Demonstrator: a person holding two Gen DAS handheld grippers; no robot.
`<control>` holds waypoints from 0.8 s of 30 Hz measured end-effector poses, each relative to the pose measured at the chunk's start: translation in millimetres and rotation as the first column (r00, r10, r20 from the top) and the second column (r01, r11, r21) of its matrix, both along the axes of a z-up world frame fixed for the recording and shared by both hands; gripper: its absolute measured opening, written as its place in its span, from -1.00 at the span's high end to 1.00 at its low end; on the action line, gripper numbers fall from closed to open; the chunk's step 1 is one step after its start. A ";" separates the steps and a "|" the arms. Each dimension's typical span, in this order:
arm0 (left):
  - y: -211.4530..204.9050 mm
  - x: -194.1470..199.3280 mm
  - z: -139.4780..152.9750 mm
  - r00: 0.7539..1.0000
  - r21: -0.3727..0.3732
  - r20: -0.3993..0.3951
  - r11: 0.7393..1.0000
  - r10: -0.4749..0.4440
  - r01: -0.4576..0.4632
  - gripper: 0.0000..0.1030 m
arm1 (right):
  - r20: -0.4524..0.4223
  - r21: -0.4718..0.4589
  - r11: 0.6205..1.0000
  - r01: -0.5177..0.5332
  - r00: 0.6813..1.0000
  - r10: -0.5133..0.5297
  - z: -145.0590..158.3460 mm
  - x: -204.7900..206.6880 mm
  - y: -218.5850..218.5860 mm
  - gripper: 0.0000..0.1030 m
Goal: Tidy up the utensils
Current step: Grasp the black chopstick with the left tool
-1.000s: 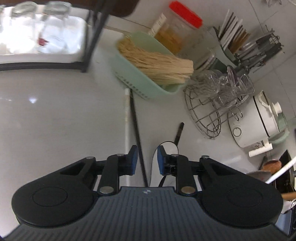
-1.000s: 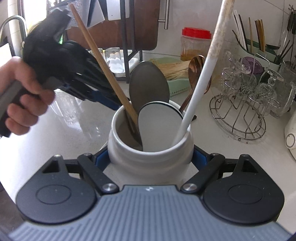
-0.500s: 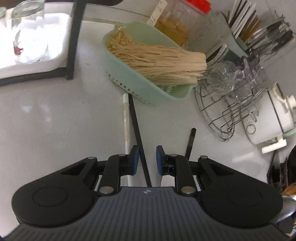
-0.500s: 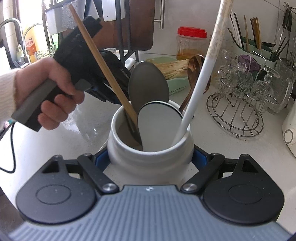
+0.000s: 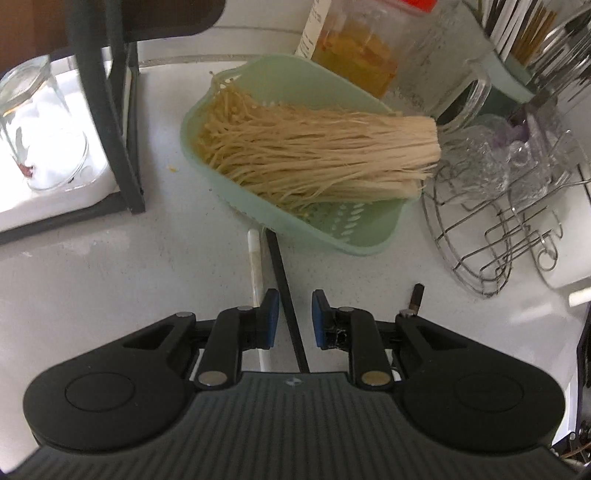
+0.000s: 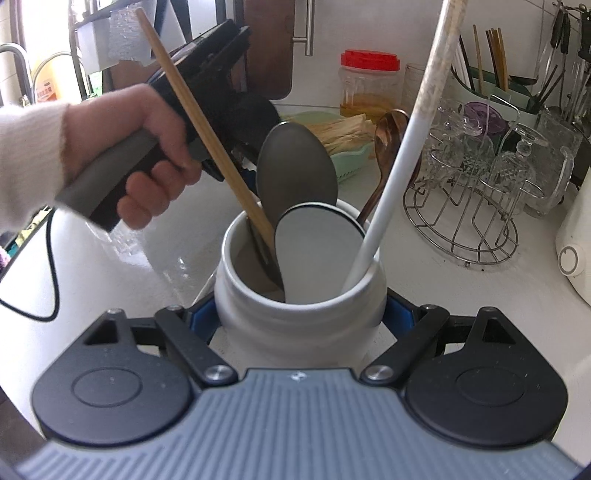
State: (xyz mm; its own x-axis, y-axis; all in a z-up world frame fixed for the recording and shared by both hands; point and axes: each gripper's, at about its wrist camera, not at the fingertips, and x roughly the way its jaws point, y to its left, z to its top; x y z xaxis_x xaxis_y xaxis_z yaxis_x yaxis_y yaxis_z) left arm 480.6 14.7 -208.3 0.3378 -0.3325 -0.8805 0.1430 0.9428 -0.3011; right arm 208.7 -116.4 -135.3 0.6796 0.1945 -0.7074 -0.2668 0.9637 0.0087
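On the counter [image 5: 110, 266], the left gripper [image 5: 291, 314] is hovering, jaws parted, over a black chopstick [image 5: 284, 291] (white one beside it); the right gripper [image 6: 301, 314] is clamping the crock [image 6: 299, 317] of utensils.

No lettering is legible; the jar's label [image 5: 314, 29] is too blurred.

place: home kitchen, likely | signs: faucet [image 6: 14, 62], glass rack [image 6: 461, 221], noodle basket [image 5: 332, 236]
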 end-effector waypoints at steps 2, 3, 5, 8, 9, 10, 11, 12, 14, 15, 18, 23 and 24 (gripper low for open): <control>1.2 8.4 0.2 0.999 -0.003 -0.041 1.000 0.006 -0.006 0.55 | 0.000 -0.002 1.000 0.000 1.000 0.000 0.1 0.2 0.3 -0.76; 0.9 11.5 0.8 0.998 0.005 -0.056 1.000 -0.003 0.003 0.55 | 0.000 0.000 1.000 0.002 1.000 -0.002 0.1 0.3 0.2 -0.76; 1.4 17.4 1.0 0.997 0.010 -0.075 1.000 -0.002 0.002 0.55 | 0.003 0.001 1.000 0.004 1.000 -0.004 -0.3 -0.5 0.0 -0.76; -4.0 22.6 2.5 0.996 0.028 -0.091 0.999 -0.024 0.026 0.55 | 0.004 0.001 1.000 0.012 1.000 -0.012 -0.4 -0.7 0.3 -0.76; -5.2 23.9 2.5 0.995 0.027 -0.094 0.999 -0.023 0.026 0.55 | 0.002 0.000 1.000 0.014 1.000 -0.014 -0.4 -0.6 0.6 -0.76; -6.6 24.8 2.8 0.995 0.034 -0.098 0.999 -0.026 0.029 0.55 | 0.001 0.000 1.000 0.014 1.000 -0.014 -0.2 -0.3 0.7 -0.76; -9.4 25.7 3.2 0.994 0.041 -0.107 0.998 -0.033 0.038 0.61 | 0.000 -0.001 1.000 0.013 1.000 -0.013 0.0 0.2 0.7 -0.76; -12.3 25.4 3.5 0.993 0.051 -0.112 0.997 -0.043 0.049 0.61 | -0.002 -0.003 1.000 0.011 1.000 -0.011 0.2 0.6 0.7 -0.76; -15.9 24.3 3.9 0.992 0.068 -0.113 0.995 -0.062 0.070 0.65 | -0.010 -0.007 1.000 0.006 1.000 -0.006 0.9 2.2 0.8 -0.76; -17.7 23.5 4.2 0.991 0.074 -0.117 0.994 -0.070 0.079 0.71 | -0.013 -0.007 1.000 0.005 1.000 -0.005 1.0 2.9 0.7 -0.76; -18.5 22.9 3.8 0.988 0.078 -0.137 0.994 -0.068 0.080 0.79 | -0.021 -0.011 1.000 0.001 1.000 -0.001 1.2 4.7 0.7 -0.76; -27.7 20.5 1.7 0.990 0.101 -0.122 0.991 -0.072 0.085 0.80 | -0.028 -0.014 1.000 -0.008 1.000 0.007 1.4 5.6 0.3 -0.76; -27.3 19.4 1.7 0.990 0.101 -0.118 0.991 -0.074 0.086 0.80 | -0.027 -0.014 1.000 -0.007 1.000 0.007 1.3 5.5 0.5 -0.76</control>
State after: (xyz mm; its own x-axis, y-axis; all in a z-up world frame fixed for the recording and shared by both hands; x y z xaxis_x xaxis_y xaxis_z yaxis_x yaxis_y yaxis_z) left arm 500.0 -12.6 -206.7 0.2099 -0.2573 -0.9433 0.1898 0.9571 -0.2189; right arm 214.3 -115.9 -133.9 0.6589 0.1892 -0.7281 -0.2732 0.9619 0.0027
